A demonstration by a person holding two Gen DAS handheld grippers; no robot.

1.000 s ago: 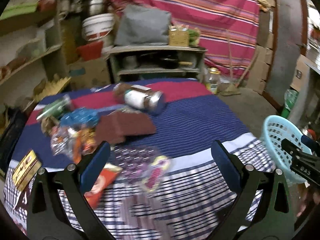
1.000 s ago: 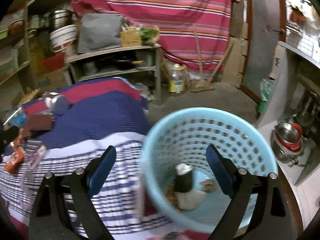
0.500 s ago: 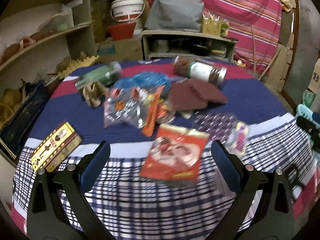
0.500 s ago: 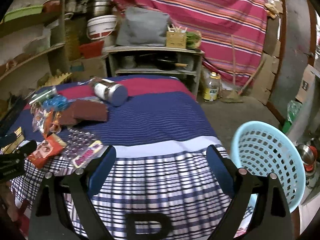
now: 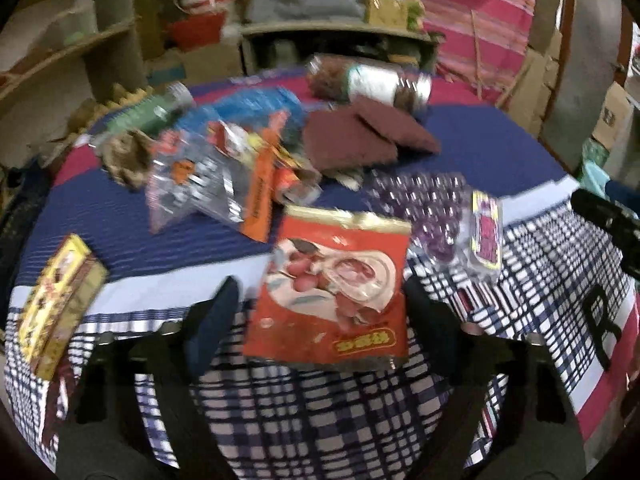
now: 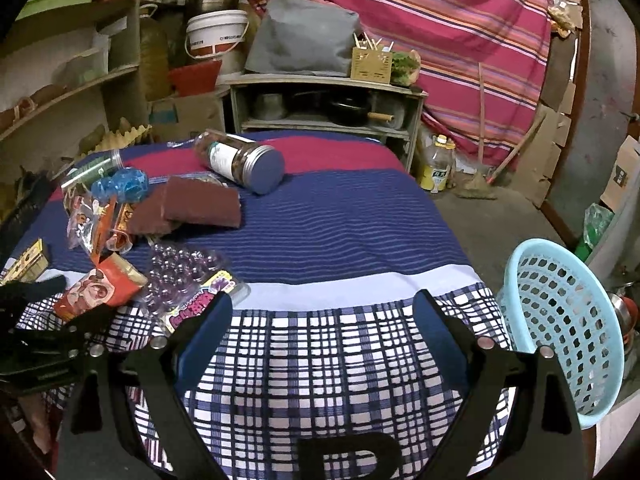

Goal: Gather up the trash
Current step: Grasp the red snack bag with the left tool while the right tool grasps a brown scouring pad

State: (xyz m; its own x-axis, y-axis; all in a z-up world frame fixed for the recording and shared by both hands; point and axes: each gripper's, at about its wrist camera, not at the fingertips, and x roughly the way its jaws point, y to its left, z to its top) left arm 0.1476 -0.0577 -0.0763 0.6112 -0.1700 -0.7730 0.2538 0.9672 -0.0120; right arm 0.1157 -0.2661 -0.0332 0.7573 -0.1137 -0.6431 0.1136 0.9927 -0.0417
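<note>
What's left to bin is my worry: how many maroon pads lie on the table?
2. One maroon pad lies in front of the toppled jar; the other lies left of it, overlapping it. More may be hidden under the wrappers.

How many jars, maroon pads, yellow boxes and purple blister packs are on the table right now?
Jars: 1
Maroon pads: 2
Yellow boxes: 1
Purple blister packs: 1
Total: 5
</note>
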